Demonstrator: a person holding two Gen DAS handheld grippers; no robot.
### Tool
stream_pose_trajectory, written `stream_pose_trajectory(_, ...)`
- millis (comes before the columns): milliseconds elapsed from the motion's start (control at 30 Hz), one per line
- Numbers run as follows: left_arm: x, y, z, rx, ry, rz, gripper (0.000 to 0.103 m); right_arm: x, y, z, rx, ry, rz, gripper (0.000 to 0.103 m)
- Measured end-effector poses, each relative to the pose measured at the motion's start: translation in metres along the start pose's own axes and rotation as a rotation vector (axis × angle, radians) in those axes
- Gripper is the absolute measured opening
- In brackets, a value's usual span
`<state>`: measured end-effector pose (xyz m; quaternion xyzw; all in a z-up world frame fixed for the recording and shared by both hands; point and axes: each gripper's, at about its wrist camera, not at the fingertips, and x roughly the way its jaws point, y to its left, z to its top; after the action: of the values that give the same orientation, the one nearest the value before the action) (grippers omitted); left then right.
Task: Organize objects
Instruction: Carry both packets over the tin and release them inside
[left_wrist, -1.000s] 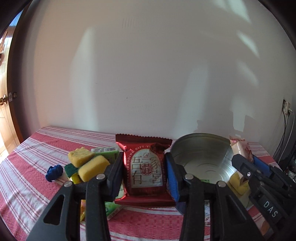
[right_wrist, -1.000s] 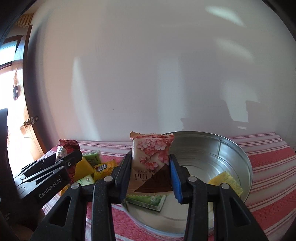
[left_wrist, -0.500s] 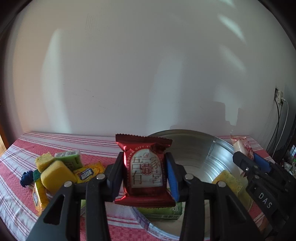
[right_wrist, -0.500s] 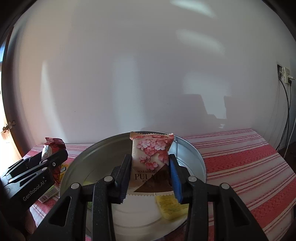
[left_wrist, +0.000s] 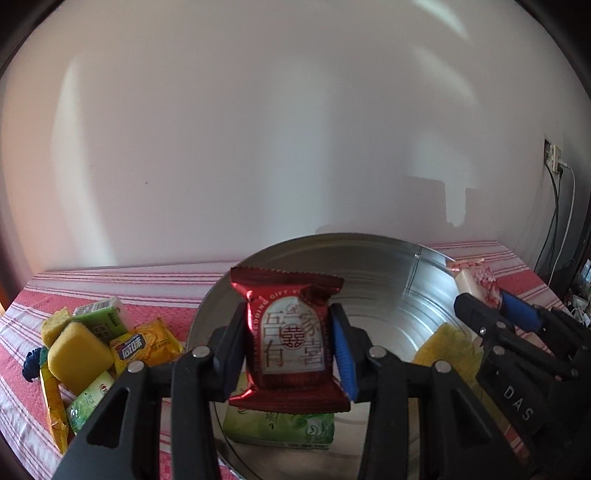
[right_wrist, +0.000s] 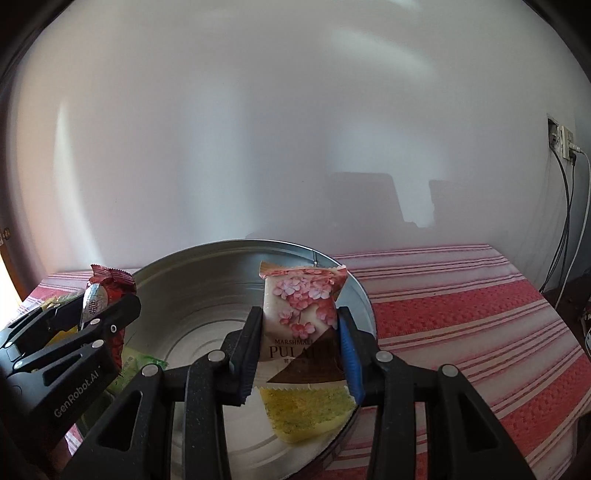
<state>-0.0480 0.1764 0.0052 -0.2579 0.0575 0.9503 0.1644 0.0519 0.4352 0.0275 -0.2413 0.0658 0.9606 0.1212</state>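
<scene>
My left gripper (left_wrist: 291, 341) is shut on a red foil gift packet (left_wrist: 290, 336), held upright over the near side of a round metal tin (left_wrist: 373, 266). My right gripper (right_wrist: 301, 350) is shut on a white packet with pink blossoms (right_wrist: 301, 314), hanging above the same tin (right_wrist: 207, 273). Inside the tin lie a pale green packet (left_wrist: 280, 424) and a yellow-green packet (right_wrist: 306, 410). Each gripper appears in the other's view: the right one (left_wrist: 487, 302) at the tin's right edge, the left one (right_wrist: 107, 310) at its left edge.
A heap of yellow and green snack packets and a yellow sponge (left_wrist: 77, 354) lies left of the tin on the red-and-white striped cloth (right_wrist: 461, 302). A blue object (left_wrist: 31, 363) sits at the heap's left. White wall behind; socket and cables (right_wrist: 565, 155) at far right.
Both grippers have carried their packets rightward and a little lower, from beside the snack heap to above the tin. Both grips are unchanged.
</scene>
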Motion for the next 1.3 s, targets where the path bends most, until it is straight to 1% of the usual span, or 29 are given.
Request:
stream_pose_trajectory(167, 0.006, -0.001, -0.003, 0.006, 0.009, 0.004, 0.042, 0.006, 0.005, -0.005, -0.028, 0.016, -0.005, 0.042)
stream_pose_trajectory(333, 0.015, 0.001, -0.006, 0.005, 0.032, 0.014, 0.042, 0.006, 0.002, -0.004, -0.006, 0.033, 0.0, 0.042)
stream_pose_trajectory(500, 0.024, 0.003, -0.008, 0.013, 0.04, 0.026, 0.042, 0.009, 0.005, -0.004, -0.012, 0.04, 0.014, 0.042)
stream_pose_trajectory(567, 0.01, -0.009, -0.009, 0.017, 0.037, 0.026, 0.042, 0.01, 0.004, -0.004, -0.017, 0.038, 0.015, 0.042)
stream_pose_trajectory(833, 0.01, -0.007, -0.01, 0.022, 0.045, 0.032, 0.042, 0.011, 0.001, -0.004, -0.018, 0.049, 0.034, 0.042)
stream_pose_trajectory(933, 0.007, -0.008, -0.01, 0.029, 0.04, 0.039, 0.047, 0.009, 0.002, -0.005, -0.019, 0.049, 0.038, 0.045)
stream_pose_trajectory(967, 0.004, -0.008, -0.009, 0.03, 0.028, 0.041, 0.056, 0.009, 0.002, -0.005, -0.016, 0.045, 0.032, 0.051)
stream_pose_trajectory(1000, 0.0, -0.008, -0.009, 0.031, 0.011, 0.045, 0.067, 0.007, 0.001, -0.004, -0.009, 0.038, 0.025, 0.061)
stream_pose_trajectory(1067, -0.008, -0.008, -0.008, 0.035, -0.034, 0.079, 0.077, 0.004, -0.001, -0.004, 0.006, 0.015, 0.02, 0.071)
stream_pose_trajectory(1133, -0.013, -0.008, -0.008, 0.043, -0.057, 0.098, 0.08, -0.001, -0.003, -0.004, 0.018, -0.012, 0.014, 0.071)
stream_pose_trajectory(1300, -0.015, -0.001, -0.01, 0.024, -0.047, 0.097, 0.086, -0.006, -0.003, -0.004, 0.026, -0.03, 0.002, 0.072)
